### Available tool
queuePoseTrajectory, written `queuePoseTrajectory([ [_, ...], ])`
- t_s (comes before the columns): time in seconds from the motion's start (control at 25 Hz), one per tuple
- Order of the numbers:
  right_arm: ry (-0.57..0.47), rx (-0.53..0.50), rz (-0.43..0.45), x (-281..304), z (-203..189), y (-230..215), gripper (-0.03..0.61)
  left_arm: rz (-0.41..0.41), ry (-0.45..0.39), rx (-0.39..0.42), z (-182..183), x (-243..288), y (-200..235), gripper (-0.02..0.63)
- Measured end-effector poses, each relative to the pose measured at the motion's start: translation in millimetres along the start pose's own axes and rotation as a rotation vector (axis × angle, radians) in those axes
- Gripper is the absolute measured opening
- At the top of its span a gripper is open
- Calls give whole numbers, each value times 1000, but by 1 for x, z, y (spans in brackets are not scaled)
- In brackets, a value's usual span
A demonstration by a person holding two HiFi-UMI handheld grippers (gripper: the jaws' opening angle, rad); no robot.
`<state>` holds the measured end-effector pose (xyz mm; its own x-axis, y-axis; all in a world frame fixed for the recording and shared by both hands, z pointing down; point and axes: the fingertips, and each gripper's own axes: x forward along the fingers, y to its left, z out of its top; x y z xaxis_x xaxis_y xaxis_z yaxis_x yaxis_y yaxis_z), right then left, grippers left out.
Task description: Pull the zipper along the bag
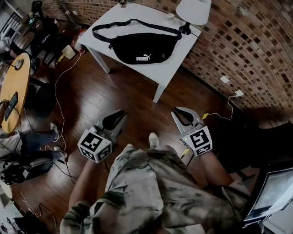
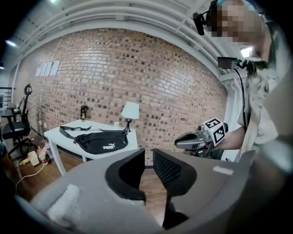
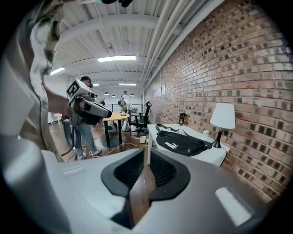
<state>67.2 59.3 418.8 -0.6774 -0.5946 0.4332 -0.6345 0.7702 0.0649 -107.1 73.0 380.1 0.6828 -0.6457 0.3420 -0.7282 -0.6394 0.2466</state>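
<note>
A black waist bag (image 1: 142,48) with a white logo lies flat on the white table (image 1: 119,18), its strap looped along the far side. The bag also shows in the left gripper view (image 2: 98,141) and the right gripper view (image 3: 181,142), small and far off. Its zipper pull is too small to make out. I hold both grippers low near my body, well short of the table. My left gripper (image 1: 118,115) (image 2: 149,157) has a narrow gap between its jaws and nothing in it. My right gripper (image 1: 181,113) (image 3: 146,160) is also slightly open and empty.
A white lamp (image 1: 192,11) stands at the table's right corner beside the brick wall (image 1: 238,41). A round wooden table (image 1: 13,82), chairs and loose cables (image 1: 57,91) occupy the left. Dark wooden floor (image 1: 132,96) lies between me and the table. A monitor (image 1: 274,192) sits at lower right.
</note>
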Motion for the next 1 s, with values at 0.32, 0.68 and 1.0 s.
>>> queuePoseTrajectory([
  [0.32, -68, 26, -43, -48, 30, 116, 46, -106, -34, 40, -24, -94, -62, 58],
  [0.68, -40, 70, -53, -100, 27, 250, 38, -197, -23, 12, -81, -197, -120, 57],
  [1.0, -89, 12, -56, -169, 20, 274, 39, -219, -42, 38, -93, -207, -194, 46],
])
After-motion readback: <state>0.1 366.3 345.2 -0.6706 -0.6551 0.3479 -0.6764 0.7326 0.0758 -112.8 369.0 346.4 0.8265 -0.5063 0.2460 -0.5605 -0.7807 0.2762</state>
